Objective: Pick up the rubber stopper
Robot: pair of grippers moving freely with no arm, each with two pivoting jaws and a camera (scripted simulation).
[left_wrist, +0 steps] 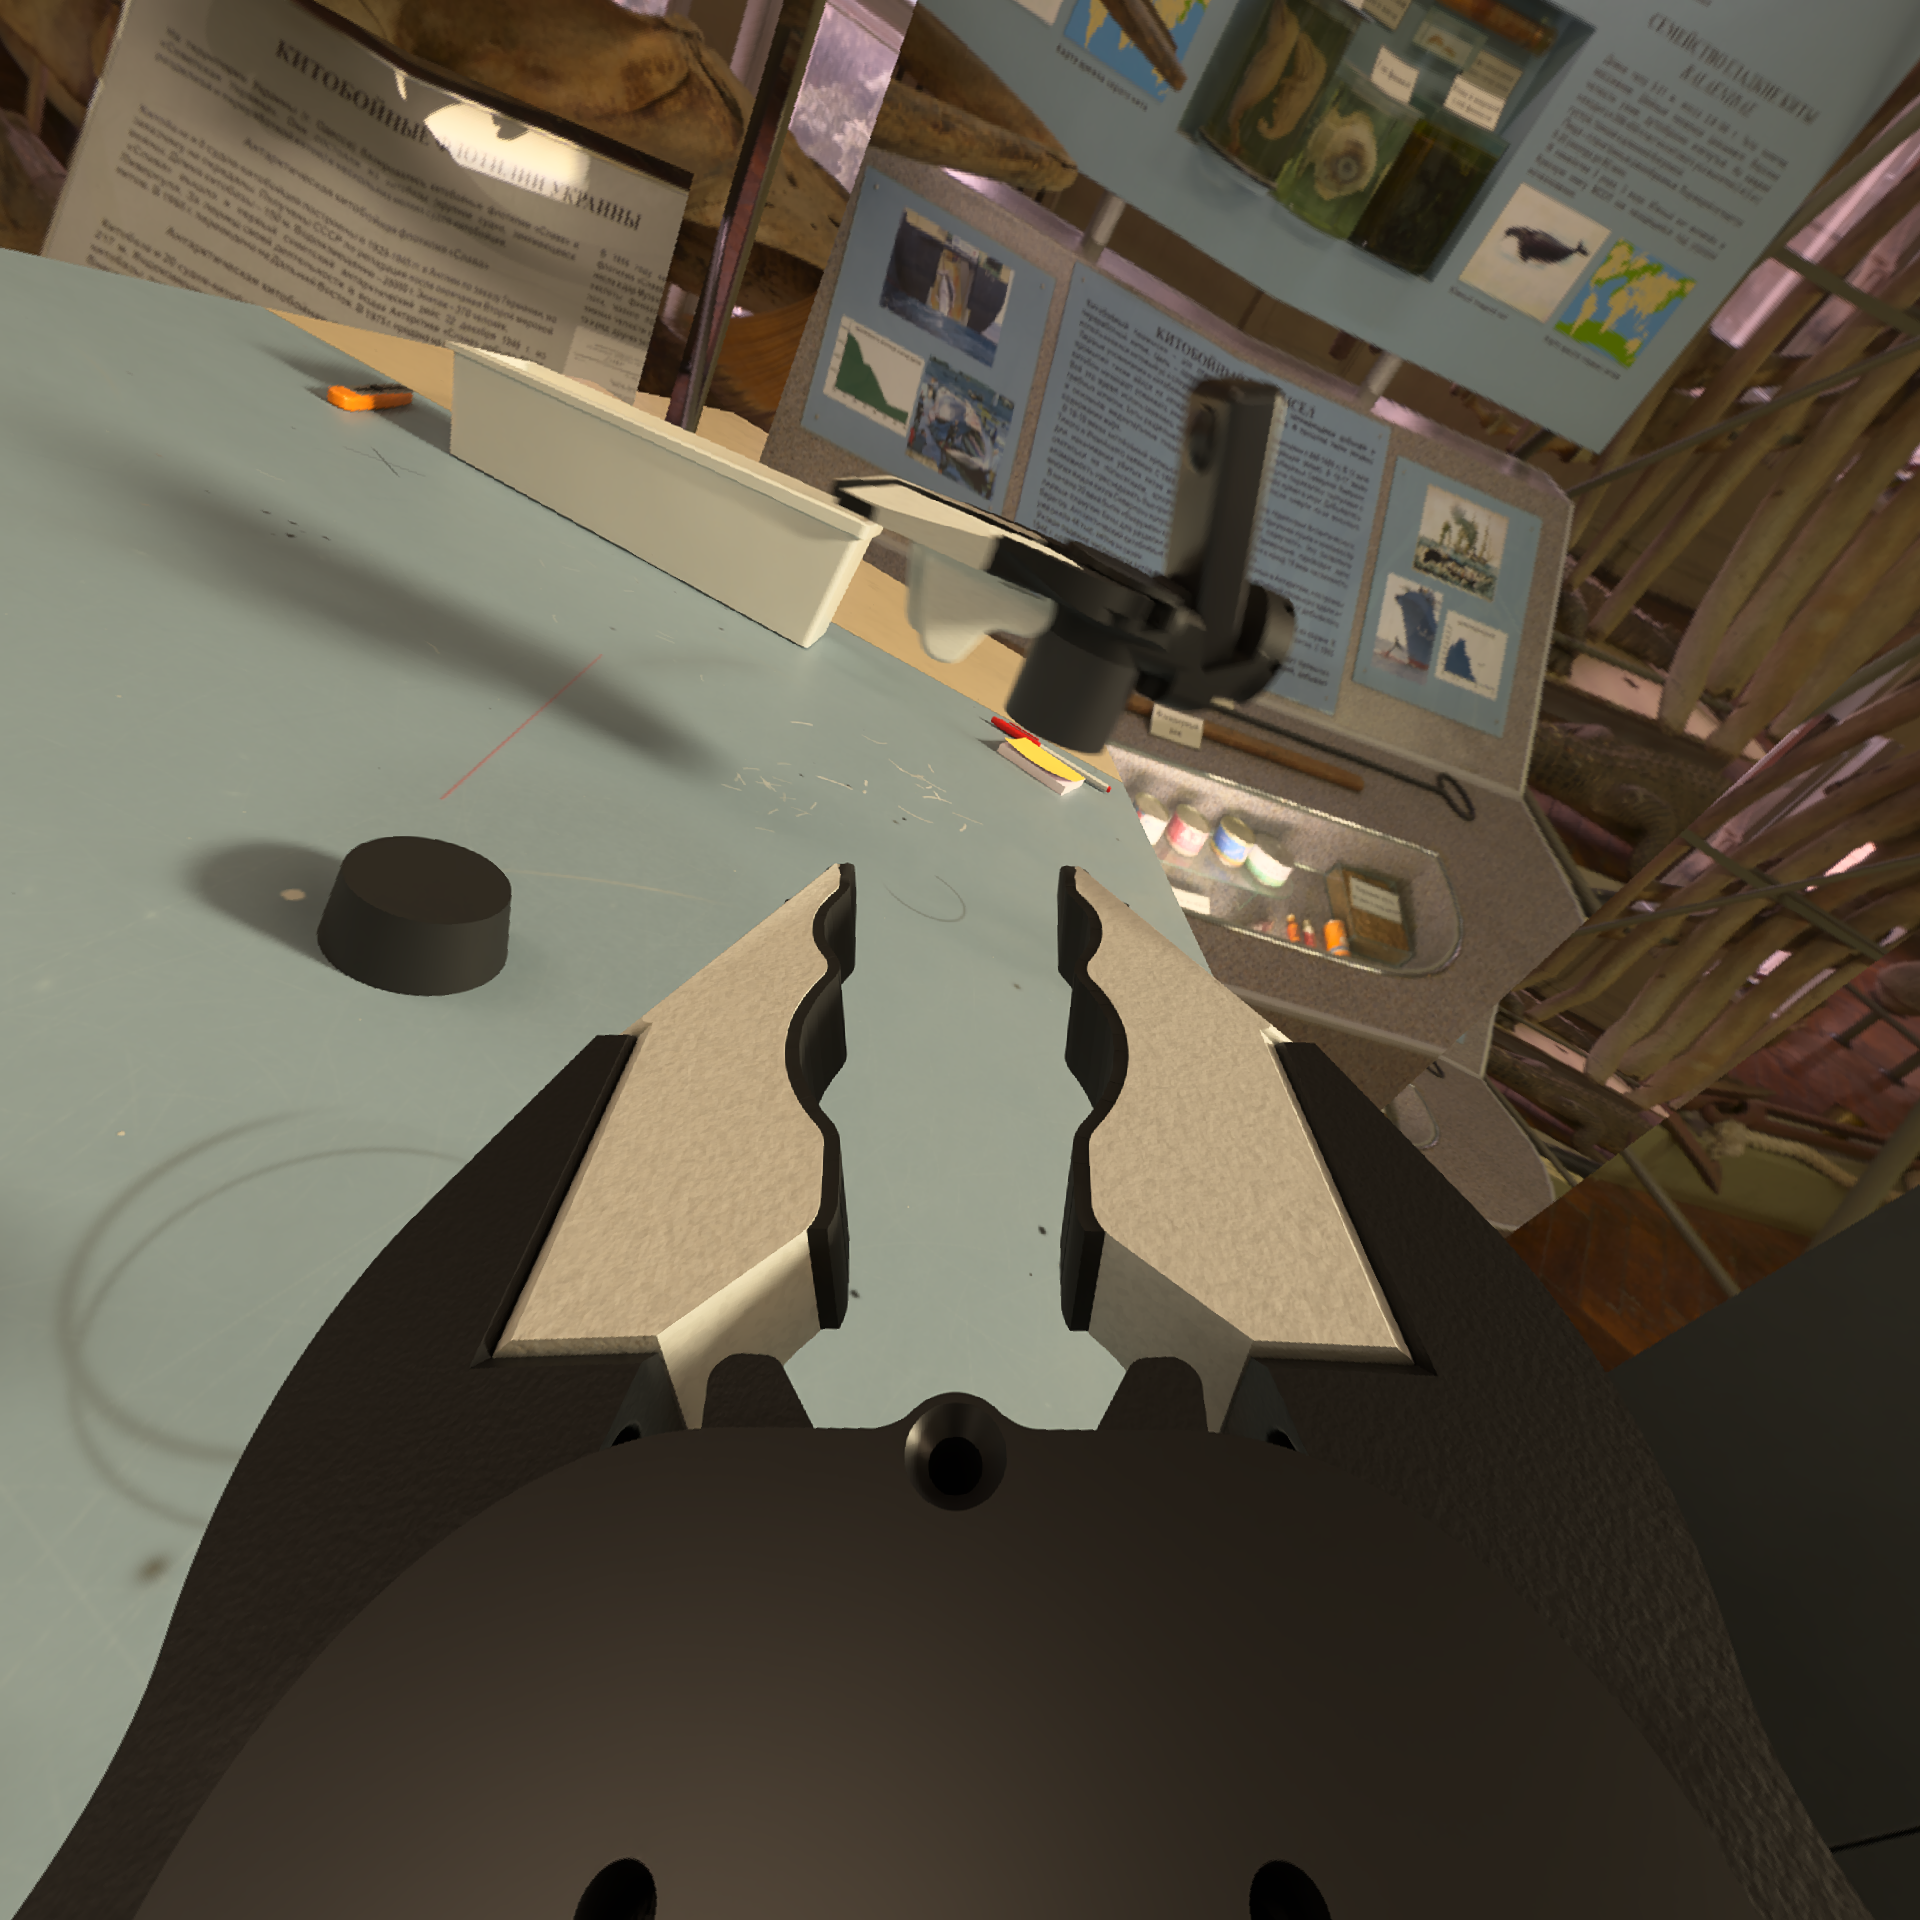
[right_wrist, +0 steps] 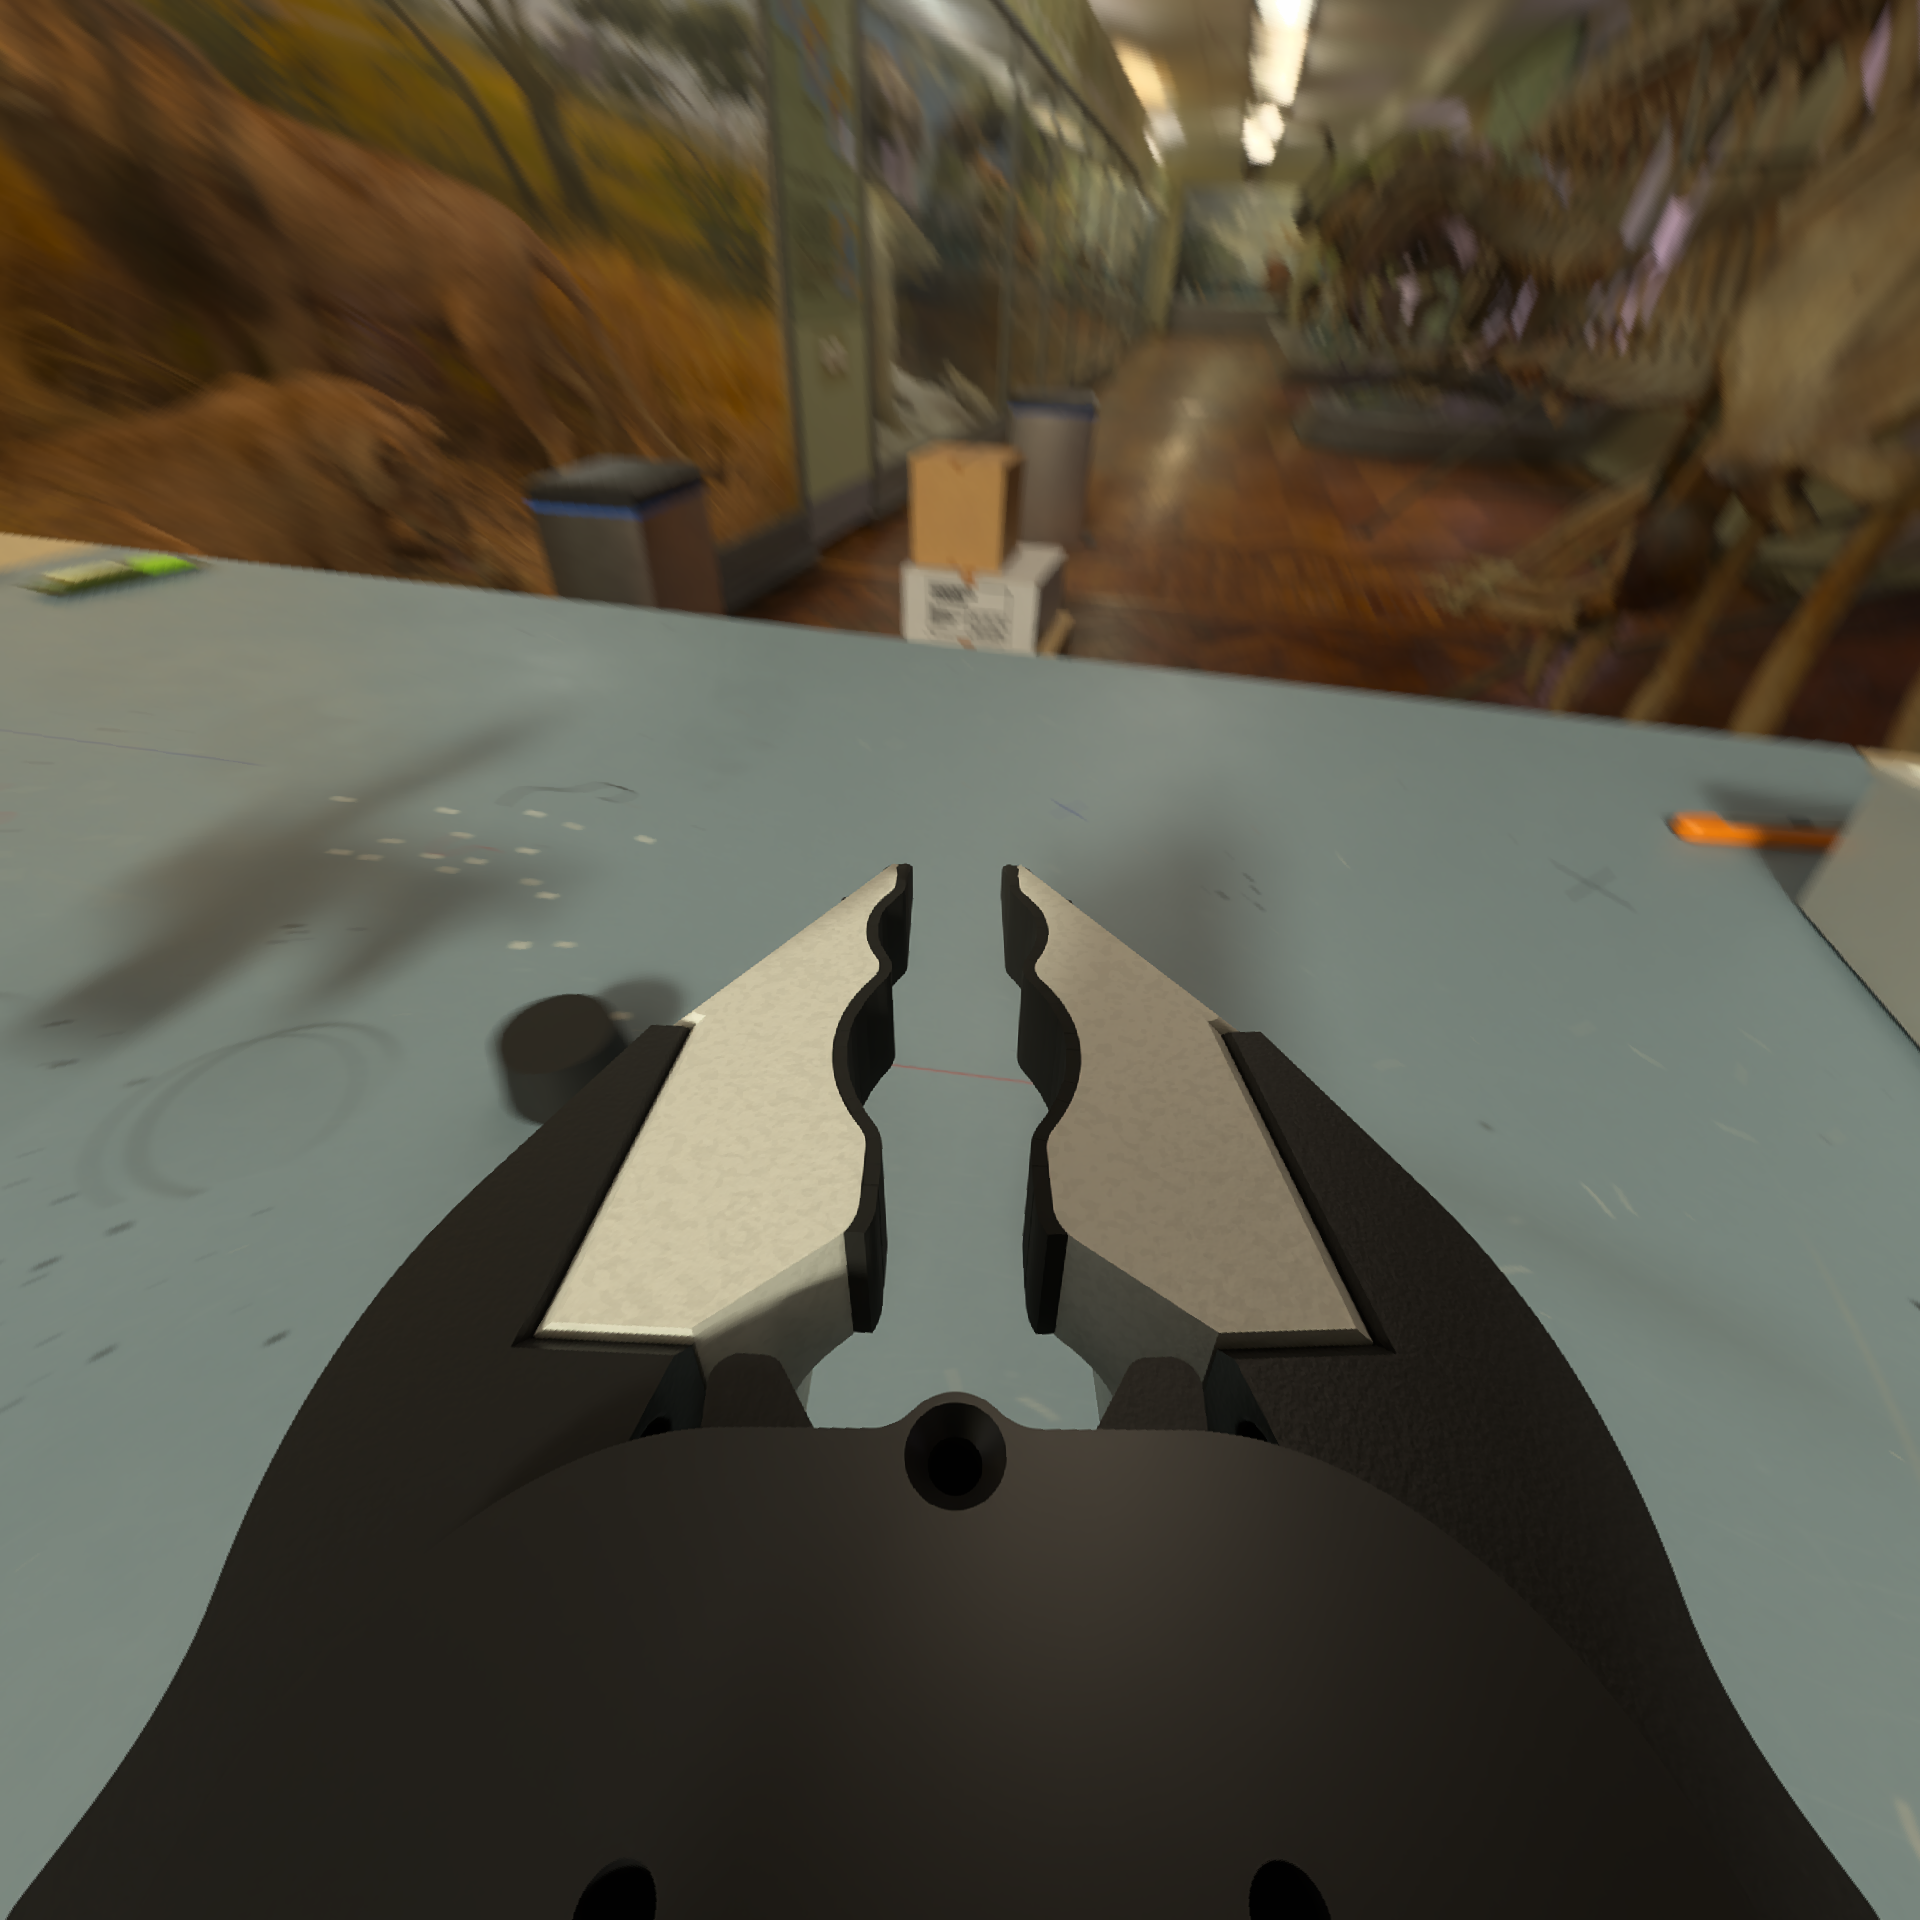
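Left wrist view is showing the left gripper [left_wrist: 956,883] hanging above the pale blue table [left_wrist: 260,644], its jaws standing moderately apart and holding nothing, only bare table showing between them. The rubber stopper [left_wrist: 418,914], a squat dark cylinder, is sitting upright on the table to the left of the stopper-side fingertip, near it but not touching. Beyond the stopper a long white tray [left_wrist: 665,499] is lying toward the table's far edge, with a small orange object [left_wrist: 369,396] beside the tray's left end. To the right of the tray the right gripper [left_wrist: 1122,613] is hovering in the air, side-on and blurred. A small yellow and red item [left_wrist: 1044,764] is lying at the table edge beneath it.

Right wrist view is showing the right gripper [right_wrist: 957,883] with its jaws parted by a narrower gap and gripping nothing. The stopper [right_wrist: 556,1055] is resting on the table [right_wrist: 1351,1039] just left of this gripper's left finger, partly hidden behind it.
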